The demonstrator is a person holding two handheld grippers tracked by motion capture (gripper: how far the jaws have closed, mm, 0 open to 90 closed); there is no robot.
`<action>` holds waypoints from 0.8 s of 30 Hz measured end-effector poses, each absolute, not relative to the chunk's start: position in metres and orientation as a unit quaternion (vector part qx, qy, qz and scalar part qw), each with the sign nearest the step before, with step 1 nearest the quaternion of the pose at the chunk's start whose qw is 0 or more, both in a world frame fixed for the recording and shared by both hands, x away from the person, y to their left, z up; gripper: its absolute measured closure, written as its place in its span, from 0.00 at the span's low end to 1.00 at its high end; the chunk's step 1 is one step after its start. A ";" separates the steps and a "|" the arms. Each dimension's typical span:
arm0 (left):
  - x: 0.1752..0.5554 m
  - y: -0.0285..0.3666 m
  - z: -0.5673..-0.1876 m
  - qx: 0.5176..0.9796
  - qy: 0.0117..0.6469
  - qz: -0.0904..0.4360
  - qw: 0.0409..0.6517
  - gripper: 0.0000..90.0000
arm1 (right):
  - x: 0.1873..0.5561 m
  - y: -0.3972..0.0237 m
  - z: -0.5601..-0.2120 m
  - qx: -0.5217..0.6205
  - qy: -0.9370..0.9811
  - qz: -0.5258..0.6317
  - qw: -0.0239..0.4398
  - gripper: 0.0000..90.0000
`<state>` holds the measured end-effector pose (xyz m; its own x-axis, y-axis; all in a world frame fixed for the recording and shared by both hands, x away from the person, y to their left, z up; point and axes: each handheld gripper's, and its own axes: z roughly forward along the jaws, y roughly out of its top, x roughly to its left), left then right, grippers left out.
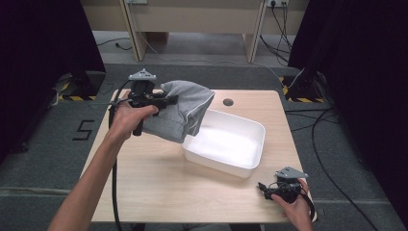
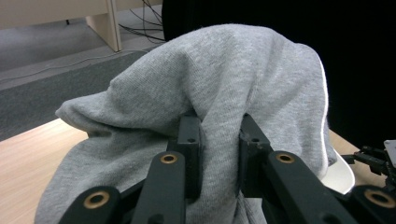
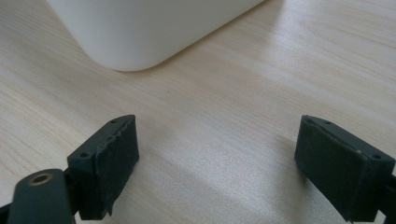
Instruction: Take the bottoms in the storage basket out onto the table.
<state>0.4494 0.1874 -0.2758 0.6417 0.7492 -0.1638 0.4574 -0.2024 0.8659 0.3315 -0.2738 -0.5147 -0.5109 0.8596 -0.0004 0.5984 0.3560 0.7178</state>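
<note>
A grey garment (image 1: 185, 110) hangs in the air over the table's left half, its right side reaching above the left end of the white tub (image 1: 252, 125). My left gripper (image 1: 169, 100) is shut on a fold of the grey garment (image 2: 219, 107), with cloth bunched between the two black jaws. My right gripper (image 1: 262, 186) rests low at the table's near right corner, just in front of the white tub (image 3: 140, 28). Its jaws stand wide apart over bare wood with nothing between them. The right gripper (image 2: 373, 161) also shows far off at the right edge of the left gripper view.
The wooden table (image 1: 159, 183) has a round cable hole (image 1: 228, 102) near its far edge. Cables run over the grey floor at the right (image 1: 332, 144). Dark curtains stand at both sides, and wooden furniture legs (image 1: 132, 29) at the back.
</note>
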 end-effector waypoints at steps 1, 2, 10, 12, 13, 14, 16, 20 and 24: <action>0.449 0.191 -0.277 0.760 0.398 0.150 0.491 0.83 | 0.332 -0.274 -0.515 0.455 0.801 0.339 0.193 0.16; 0.449 0.191 -0.277 0.760 0.398 0.150 0.491 0.82 | 0.332 -0.274 -0.515 0.455 0.801 0.339 0.193 0.16; 0.442 0.218 -0.282 0.749 0.415 0.162 0.490 0.83 | 0.332 -0.274 -0.515 0.455 0.800 0.338 0.194 0.16; 0.440 0.226 -0.282 0.747 0.418 0.166 0.490 0.83 | 0.332 -0.274 -0.515 0.455 0.800 0.339 0.194 0.16; 0.438 0.230 -0.283 0.743 0.421 0.169 0.492 0.83 | 0.332 -0.274 -0.515 0.455 0.800 0.339 0.194 0.16; 0.437 0.233 -0.283 0.740 0.424 0.171 0.493 0.83 | 0.333 -0.274 -0.515 0.455 0.800 0.339 0.194 0.16; 0.435 0.240 -0.284 0.739 0.428 0.174 0.491 0.83 | 0.333 -0.273 -0.515 0.455 0.800 0.338 0.195 0.16; 0.432 0.251 -0.288 0.736 0.435 0.178 0.487 0.83 | 0.333 -0.273 -0.515 0.457 0.799 0.338 0.194 0.16; 0.431 0.259 -0.298 0.737 0.442 0.178 0.479 0.83 | 0.333 -0.273 -0.515 0.458 0.798 0.339 0.194 0.16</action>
